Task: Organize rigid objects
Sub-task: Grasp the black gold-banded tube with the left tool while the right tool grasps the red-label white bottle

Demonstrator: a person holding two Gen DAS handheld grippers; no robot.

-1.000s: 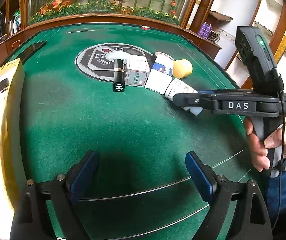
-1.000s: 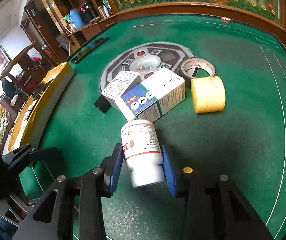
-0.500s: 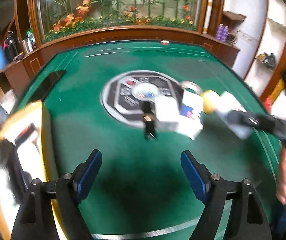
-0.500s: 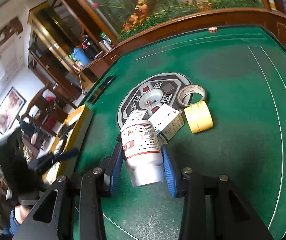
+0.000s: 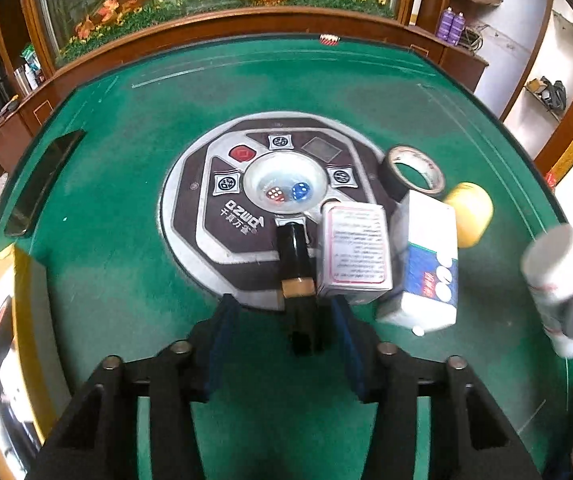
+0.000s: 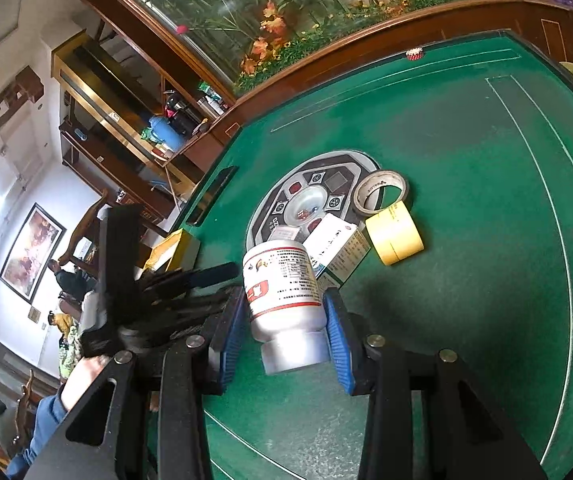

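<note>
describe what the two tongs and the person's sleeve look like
Both tongs are black frames with silver bolts and ribbed blue pads: the left tongs and the right tongs. A dark blue sleeve covers the arm behind the left one.

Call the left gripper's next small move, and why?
Probably finish closing. The left gripper straddles the black lipstick tube, its jaws have just been closing, and a gap still shows on both sides. The right gripper already holds the white bottle.

Left gripper (image 5: 282,320) closing (right gripper (image 6: 282,332) clamped).
</note>
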